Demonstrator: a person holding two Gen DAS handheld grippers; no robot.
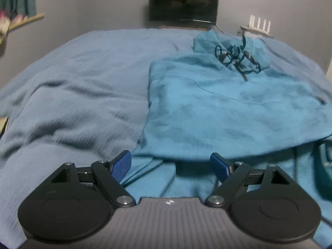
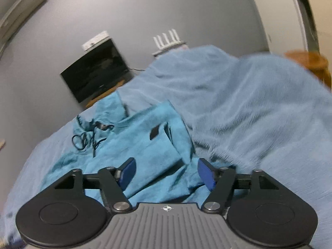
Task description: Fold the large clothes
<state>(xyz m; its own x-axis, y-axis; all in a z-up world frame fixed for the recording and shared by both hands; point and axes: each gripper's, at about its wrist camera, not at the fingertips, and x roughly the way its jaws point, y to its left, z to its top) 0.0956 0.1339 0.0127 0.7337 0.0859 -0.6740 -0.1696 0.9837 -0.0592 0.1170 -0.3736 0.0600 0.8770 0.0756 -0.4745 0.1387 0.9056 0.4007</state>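
Hoodie (image 1: 217,108), teal, lies on the bed (image 1: 72,87) over a grey-blue blanket, toward the bed's right half in the left wrist view. Hood (image 1: 209,41) at the far end, dark drawstrings (image 1: 236,59) tangled in a loose knot on the chest.

Progress, judged from how the cloth lies: partly folded. The side edge in the left wrist view runs straight and clean down the body, which reads as one side turned in. In the right wrist view a sleeve (image 2: 157,145) lies doubled across the body, with a small dark patch showing near its end. Lower hem is not done: cloth nearest the cameras is bunched and creased, with loose layers sticking out under the main panel.

Left gripper (image 1: 171,166): fingers wide, nothing between them, hovering just over the rumpled hem area. Right gripper (image 2: 166,173): fingers also spread apart, framing the folded sleeve's near end but not pressing on it; no cloth pinched as far as the blurred frame shows.

Left to do, by my reading: straighten the bunched bottom, tuck the hood and cords flat, then fold the body over lengthwise into a compact stack. Neither hand has a hold on the garment for that yet.

Background: dark screen (image 1: 183,2) against the grey wall beyond the bed.
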